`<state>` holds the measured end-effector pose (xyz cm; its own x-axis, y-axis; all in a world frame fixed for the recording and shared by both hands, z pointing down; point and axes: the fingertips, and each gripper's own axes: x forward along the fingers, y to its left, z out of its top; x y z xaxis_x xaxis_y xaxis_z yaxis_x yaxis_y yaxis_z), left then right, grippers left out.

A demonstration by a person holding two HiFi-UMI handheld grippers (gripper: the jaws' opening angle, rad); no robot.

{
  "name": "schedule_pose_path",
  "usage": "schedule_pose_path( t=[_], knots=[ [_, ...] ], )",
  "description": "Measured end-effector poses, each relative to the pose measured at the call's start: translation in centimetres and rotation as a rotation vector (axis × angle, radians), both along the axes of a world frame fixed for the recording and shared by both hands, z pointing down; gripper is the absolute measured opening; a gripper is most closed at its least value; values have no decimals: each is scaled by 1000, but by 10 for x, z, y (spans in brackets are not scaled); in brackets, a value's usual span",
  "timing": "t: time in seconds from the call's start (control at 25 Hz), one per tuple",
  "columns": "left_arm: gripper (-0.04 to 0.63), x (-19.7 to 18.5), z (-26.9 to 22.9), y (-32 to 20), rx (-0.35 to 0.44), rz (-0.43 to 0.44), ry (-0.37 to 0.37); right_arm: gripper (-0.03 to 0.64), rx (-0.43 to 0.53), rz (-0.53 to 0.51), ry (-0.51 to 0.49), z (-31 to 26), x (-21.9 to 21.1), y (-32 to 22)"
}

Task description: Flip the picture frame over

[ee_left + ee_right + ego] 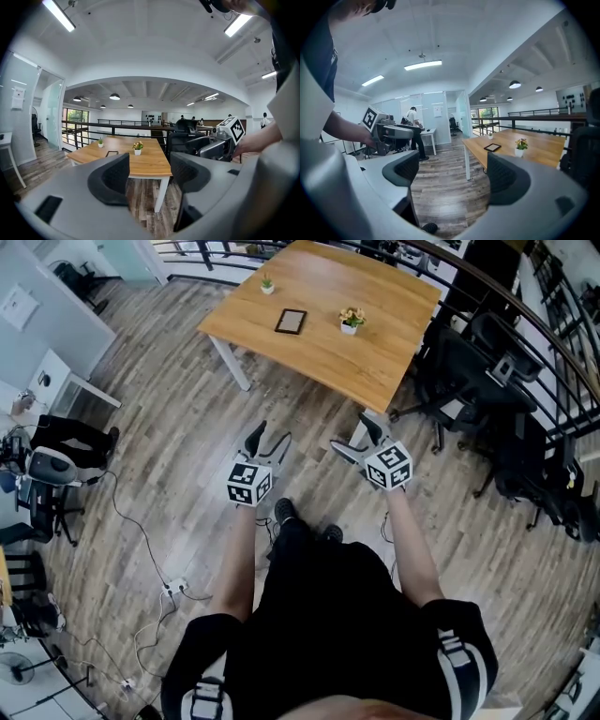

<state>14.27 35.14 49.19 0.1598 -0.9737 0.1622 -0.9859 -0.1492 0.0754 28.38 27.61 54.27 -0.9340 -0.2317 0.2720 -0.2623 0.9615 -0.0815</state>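
Note:
The picture frame (291, 322) is a small dark rectangle lying flat on the wooden table (375, 362), far ahead of me. It also shows in the left gripper view as a thin dark frame (111, 153) and in the right gripper view as a dark frame (492, 147). My left gripper (270, 434) and right gripper (352, 432) hang side by side over the floor, well short of the table. Both stand open with nothing between the jaws, as the left gripper (149, 173) and the right gripper (452, 173) show in their own views.
A small green plant (267, 284) and a flower pot (352, 320) stand on the table beside the frame. Black office chairs (469, 371) crowd the table's right side. A power strip with cables (173, 589) lies on the floor at left. A person (412, 126) stands by a white desk.

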Motion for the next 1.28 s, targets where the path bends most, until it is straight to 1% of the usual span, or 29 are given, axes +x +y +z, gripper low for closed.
schedule_pose_path(
  t=[0.36,0.52,0.72,0.88,0.96,1.04,1.28],
  knots=[
    [276,-39,13,-35,-30,45,34,435,-28,78,4,6,-30,-35],
    [276,-73,12,-57,-35,70,40,425,-30,112,-2,4,-60,-54],
    [276,-120,0,-81,-4,105,65,408,-22,186,-29,-3,-97,-75],
    [276,-156,-1,-87,-3,129,69,395,-11,241,-46,-1,-126,-78],
    [276,-171,4,-88,-11,139,73,367,2,280,-64,-1,-135,-79],
    [276,-184,8,-88,-20,146,75,363,0,308,-79,1,-143,-79],
    [276,-208,23,-93,-49,146,89,347,-21,339,-62,14,-160,-86]
  ],
)
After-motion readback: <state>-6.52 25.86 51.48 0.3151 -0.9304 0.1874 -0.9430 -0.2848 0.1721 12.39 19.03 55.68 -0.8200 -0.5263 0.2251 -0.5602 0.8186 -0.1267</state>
